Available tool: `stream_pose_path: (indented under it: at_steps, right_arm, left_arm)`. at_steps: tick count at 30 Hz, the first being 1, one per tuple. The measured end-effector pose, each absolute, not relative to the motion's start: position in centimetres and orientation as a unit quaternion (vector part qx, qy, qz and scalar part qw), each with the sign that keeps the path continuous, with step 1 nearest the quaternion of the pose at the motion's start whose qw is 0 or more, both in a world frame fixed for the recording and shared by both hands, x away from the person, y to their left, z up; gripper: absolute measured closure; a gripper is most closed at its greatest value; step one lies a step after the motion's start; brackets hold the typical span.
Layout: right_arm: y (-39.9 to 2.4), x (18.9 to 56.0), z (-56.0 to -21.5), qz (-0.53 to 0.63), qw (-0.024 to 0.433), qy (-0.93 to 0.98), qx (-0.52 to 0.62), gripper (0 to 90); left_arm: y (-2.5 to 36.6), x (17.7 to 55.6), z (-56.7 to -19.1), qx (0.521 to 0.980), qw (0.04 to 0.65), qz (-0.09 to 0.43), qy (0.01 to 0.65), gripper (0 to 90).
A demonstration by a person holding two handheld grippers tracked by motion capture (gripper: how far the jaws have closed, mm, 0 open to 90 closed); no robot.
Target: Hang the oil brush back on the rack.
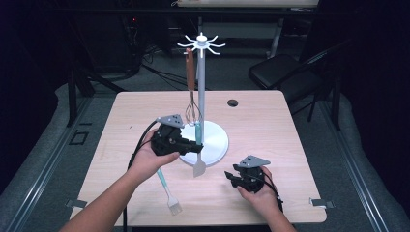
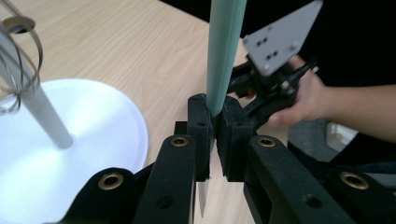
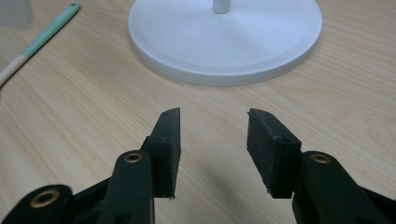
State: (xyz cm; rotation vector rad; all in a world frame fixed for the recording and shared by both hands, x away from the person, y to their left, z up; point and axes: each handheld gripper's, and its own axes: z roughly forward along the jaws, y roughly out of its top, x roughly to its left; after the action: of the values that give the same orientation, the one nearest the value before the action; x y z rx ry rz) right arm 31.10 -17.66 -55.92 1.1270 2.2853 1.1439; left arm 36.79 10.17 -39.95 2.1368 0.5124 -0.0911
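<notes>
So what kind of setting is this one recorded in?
Most likely a lab or studio set up for recording, not a kitchen. A lone wooden table stands on grey carpet amid dark surroundings, with cables on the floor behind and a folding chair aside. The utensil stand and its whisk look like props.

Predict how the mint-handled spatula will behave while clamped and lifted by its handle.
The spatula probably stays stiff: it hangs straight below the left gripper. Its smooth, tapered handle may slip down. Likely light, since a narrow pinch carries it.
</notes>
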Motion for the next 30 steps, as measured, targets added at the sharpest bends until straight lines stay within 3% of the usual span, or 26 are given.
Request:
stream_pose_path:
  at_steps: [12,30]
  right_arm:
    - [-17.7,31.2,-56.1,0.408,0.170,0.802,0.401,54.7]
    - [-17.2,30.9,-55.9,0.411,0.169,0.805,0.392,54.1]
  left_arm:
    - [9.3,39.3,-32.7,0.871,0.456,-0.019,0.183,84.6]
    - [9.0,43.3,-27.9,0.850,0.476,-0.031,0.225,84.6]
